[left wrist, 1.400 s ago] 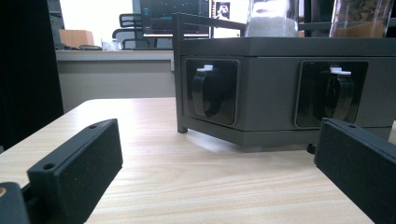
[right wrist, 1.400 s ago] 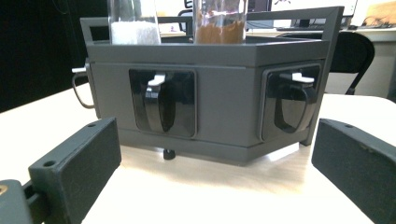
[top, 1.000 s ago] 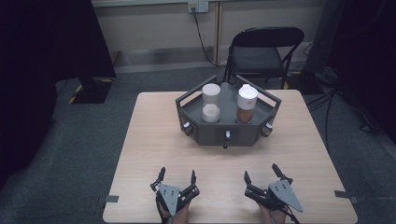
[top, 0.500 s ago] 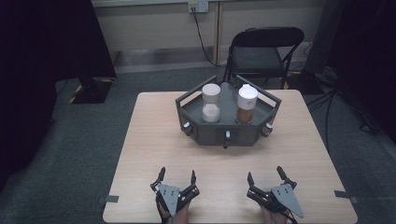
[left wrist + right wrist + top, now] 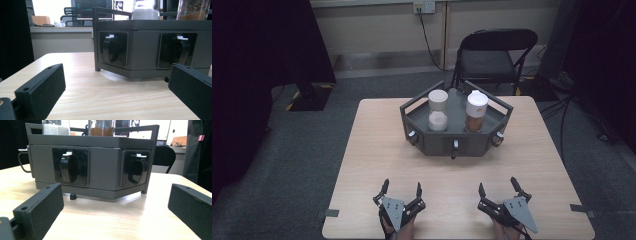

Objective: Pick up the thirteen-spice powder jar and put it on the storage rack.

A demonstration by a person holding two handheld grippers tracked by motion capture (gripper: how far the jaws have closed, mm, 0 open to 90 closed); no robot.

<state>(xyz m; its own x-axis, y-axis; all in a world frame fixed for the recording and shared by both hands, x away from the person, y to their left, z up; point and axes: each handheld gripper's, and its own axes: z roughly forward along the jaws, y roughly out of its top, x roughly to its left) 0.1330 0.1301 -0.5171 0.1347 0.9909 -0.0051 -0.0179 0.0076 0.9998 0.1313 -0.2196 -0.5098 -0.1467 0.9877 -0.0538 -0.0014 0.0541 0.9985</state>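
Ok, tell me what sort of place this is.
Probably an office or lab set up for recording. A bare wooden table stands on grey carpet, a folding chair sits by a wall outlet, and desks with a lit monitor show behind the grey tray.

A dark grey rack (image 5: 456, 141) is showing against the pale woodgrain table (image 5: 372, 150); on the rack, one jar (image 5: 438, 110) is looking white, the other jar (image 5: 475, 111) brown.

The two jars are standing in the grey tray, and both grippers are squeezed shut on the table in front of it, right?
Not quite. The two jars, one white and one brown, do stand in the grey tray, but the left gripper and right gripper rest on the table with jaws spread open, holding nothing. The high view shows this.
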